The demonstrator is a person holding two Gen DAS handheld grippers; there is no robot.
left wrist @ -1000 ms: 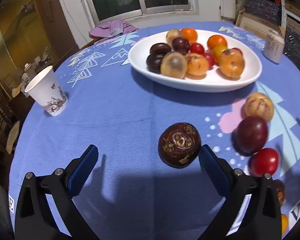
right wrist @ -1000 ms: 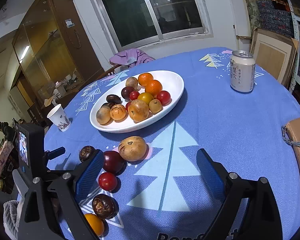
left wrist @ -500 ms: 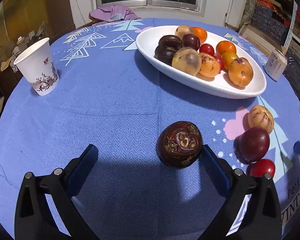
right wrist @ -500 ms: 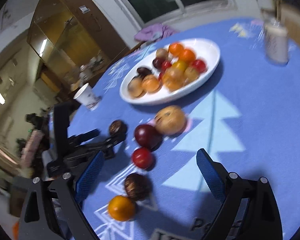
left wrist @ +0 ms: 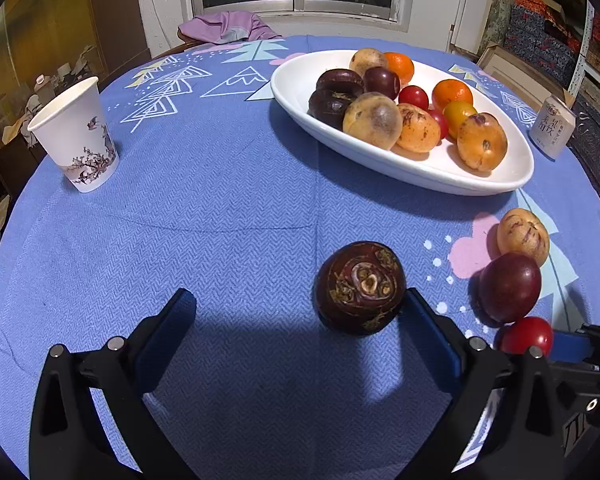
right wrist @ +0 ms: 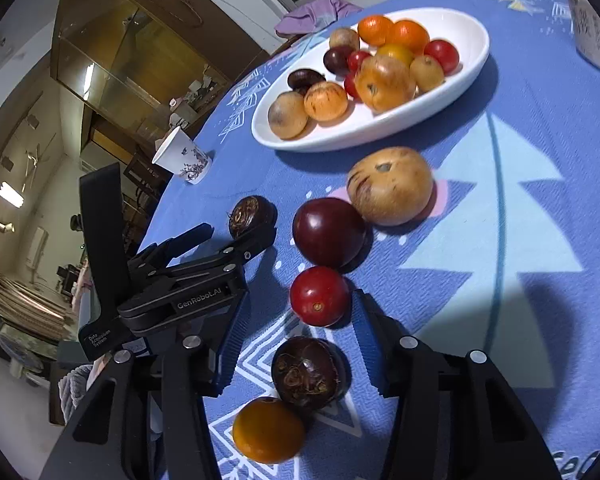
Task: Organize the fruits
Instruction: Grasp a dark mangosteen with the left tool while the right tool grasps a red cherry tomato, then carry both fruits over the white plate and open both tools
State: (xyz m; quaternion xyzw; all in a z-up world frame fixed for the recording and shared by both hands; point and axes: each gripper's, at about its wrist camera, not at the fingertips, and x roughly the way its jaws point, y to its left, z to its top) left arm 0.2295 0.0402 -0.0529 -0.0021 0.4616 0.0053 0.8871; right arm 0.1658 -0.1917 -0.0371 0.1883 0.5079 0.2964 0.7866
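Fruit lies scattered at the near edge of the blue tablecloth (right wrist: pixel 540 128), and the right gripper (right wrist: pixel 296 350) has come down over it since a second ago, when it hung higher and further back with its jaws spread wide. Now the jaws are closing: the dark brown water chestnut (right wrist: pixel 306 374) and the red tomato (right wrist: pixel 319 295) both sit between the blue pads, which do not yet press on either. Just in front of the camera, touching that chestnut, lies an orange fruit (right wrist: pixel 268 429).

Beyond the tomato sit a dark plum (right wrist: pixel 329 232) and, touching it, a tan speckled fruit (right wrist: pixel 390 186).

The left gripper (left wrist: pixel 296 320) has barely shifted. Its jaws stand spread; a second water chestnut (left wrist: pixel 360 287) rests on the cloth against the inner face of its right finger (left wrist: pixel 432 336), well clear of the left one, as before. In the left wrist view a blue pad of the right gripper now pokes in at the right edge beside the tomato (left wrist: pixel 526 335), where earlier only fruit showed.

Further back, the white oval dish (left wrist: pixel 440 176) holds its heap of oranges, tomatoes, plums, chestnuts and tan fruits, unchanged. A paper cup (left wrist: pixel 76 136) stands at the left, a drink can (left wrist: pixel 552 126) at the far right, and purple cloth (left wrist: pixel 228 28) lies under the window.
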